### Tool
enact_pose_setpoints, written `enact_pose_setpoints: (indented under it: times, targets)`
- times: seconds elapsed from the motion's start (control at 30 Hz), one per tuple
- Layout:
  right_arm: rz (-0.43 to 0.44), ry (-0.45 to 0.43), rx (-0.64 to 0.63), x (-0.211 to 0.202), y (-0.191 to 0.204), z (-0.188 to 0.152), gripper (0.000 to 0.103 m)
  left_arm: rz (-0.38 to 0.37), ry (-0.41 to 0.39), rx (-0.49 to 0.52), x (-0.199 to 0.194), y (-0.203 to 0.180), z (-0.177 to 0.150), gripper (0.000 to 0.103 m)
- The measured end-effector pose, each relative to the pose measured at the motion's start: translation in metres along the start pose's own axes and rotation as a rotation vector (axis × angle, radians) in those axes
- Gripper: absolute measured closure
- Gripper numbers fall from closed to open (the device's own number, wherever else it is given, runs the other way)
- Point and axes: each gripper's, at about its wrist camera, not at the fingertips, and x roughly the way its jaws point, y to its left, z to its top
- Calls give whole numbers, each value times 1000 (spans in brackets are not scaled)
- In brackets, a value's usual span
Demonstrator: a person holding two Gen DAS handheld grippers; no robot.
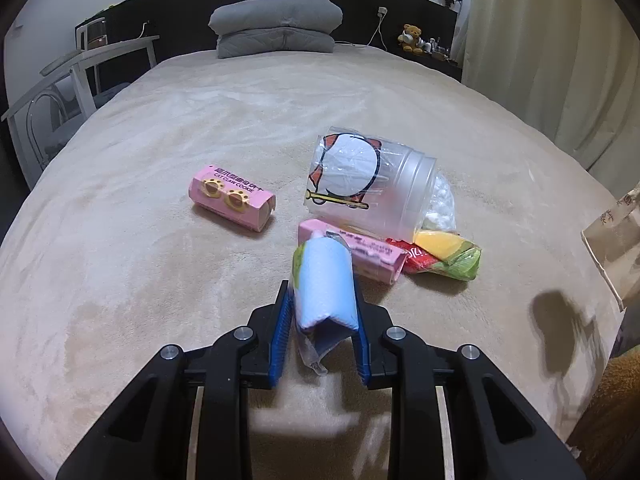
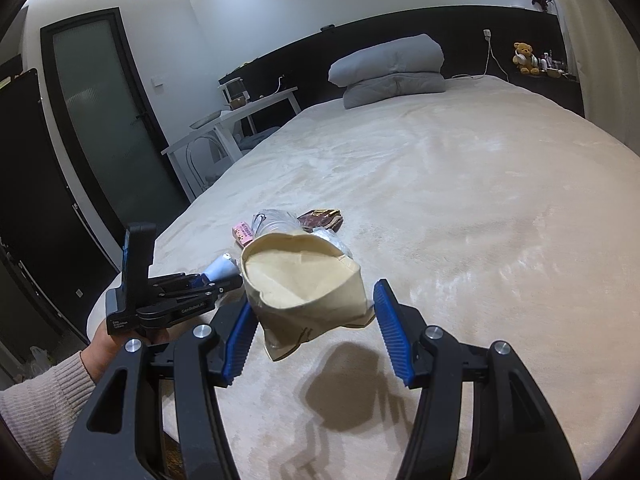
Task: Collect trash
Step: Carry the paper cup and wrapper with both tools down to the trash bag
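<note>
Clamping a light-blue wrapper (image 1: 326, 280), the left gripper (image 1: 323, 312) hangs just above a beige bed (image 1: 160, 300), blue pads (image 1: 282, 336) pressed to both sides of the crumpled packet. Seen from the right wrist cam, that same gripper (image 2: 218, 278) sits at lower left w/ the pale wrapper (image 2: 220, 268) poking out past its tips; a hand (image 2: 108, 334) in a knit sleeve (image 2: 44, 396) grips its handle.

Right gripper (image 2: 316, 320) holds a brown paper bag (image 2: 304, 284) mouth-up above the blanket. Left pad (image 2: 240, 340) lies against the bag's side; right pad (image 2: 390, 336) stands close to the other side, and whether it touches can't be told. Bag's shadow falls on the bed right under it. In the left cam the bag (image 1: 616, 240) shows only at the right edge.

Trash on the bed, ahead of the left gripper: a pink cookie box (image 1: 232, 202) lying alone at left; a clear plastic cup (image 1: 372, 184) on its side w/ a cartoon print; a second pink box (image 1: 360, 254) just beyond the wrapper, partly under the cup; a red-yellow-green wrapper (image 1: 444, 256) touching that box's right end; white crumpled plastic (image 1: 440, 204) behind the cup's mouth. From the right cam, a dark brown packet (image 2: 322, 218) lies beyond the pile.

Grey pillows (image 1: 276, 26) are stacked at the headboard, a teddy bear (image 1: 412, 38) on the shelf at far right.
</note>
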Motion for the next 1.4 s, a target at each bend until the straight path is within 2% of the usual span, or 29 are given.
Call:
enact_pose_setpoints:
  times: [0.6,0.8,0.97,1.4]
  targets:
    - [-50,10,-31,-10,10,-16,47,-76,-136,-38,-87,-23,-18,77]
    - [-59,7,-23,-24,14,-30,47,-87,-146,-20,-105,-40,-32,77]
    - [-65,1,-5,-39,17,-44,47,-109,-178,-43,-123,-47,-43,77]
    - [-64,1,-12,-81,35,-86,47,-162,-217,-47,-168,-80,-93,77]
